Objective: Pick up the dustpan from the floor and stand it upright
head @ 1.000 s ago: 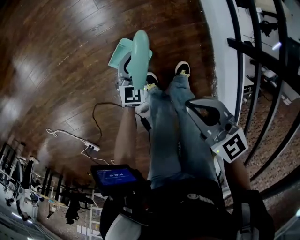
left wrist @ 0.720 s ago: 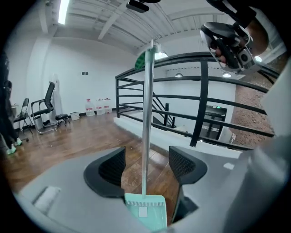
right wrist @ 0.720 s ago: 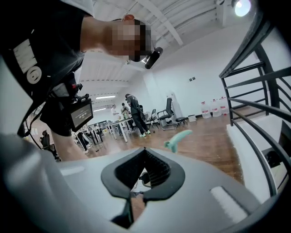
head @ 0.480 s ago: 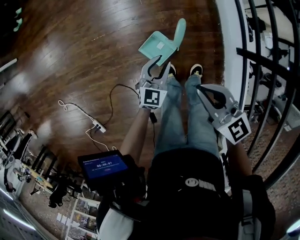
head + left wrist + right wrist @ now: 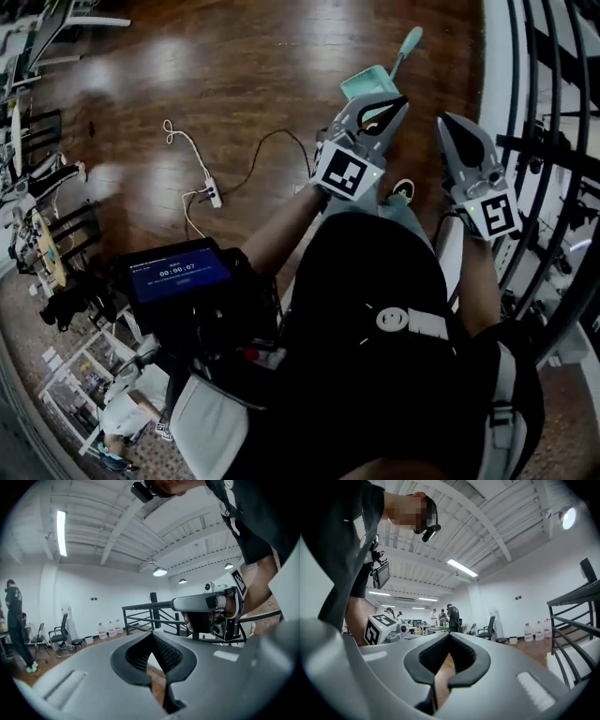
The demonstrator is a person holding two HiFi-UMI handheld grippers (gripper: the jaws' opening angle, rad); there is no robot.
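The teal dustpan (image 5: 373, 82) stands upright on the wooden floor, its handle (image 5: 410, 42) pointing up, in the head view near the top. My left gripper (image 5: 401, 99) is raised in front of it and hides its lower part; the jaws are shut with nothing between them and do not touch it. In the left gripper view the left gripper (image 5: 158, 680) points level across the room, pads together. My right gripper (image 5: 443, 119) is raised beside it, also shut and empty, as the right gripper (image 5: 440, 682) shows in its own view.
A white power strip (image 5: 214, 197) with its cable lies on the floor to the left. A black railing (image 5: 548, 141) and a white ledge (image 5: 494, 56) run along the right. A tablet screen (image 5: 178, 272) hangs at my chest. People stand at desks (image 5: 450, 616) far off.
The left gripper let go of the dustpan handle, drew back, rose and shut. The right gripper rose too. The dustpan stays standing on the floor.
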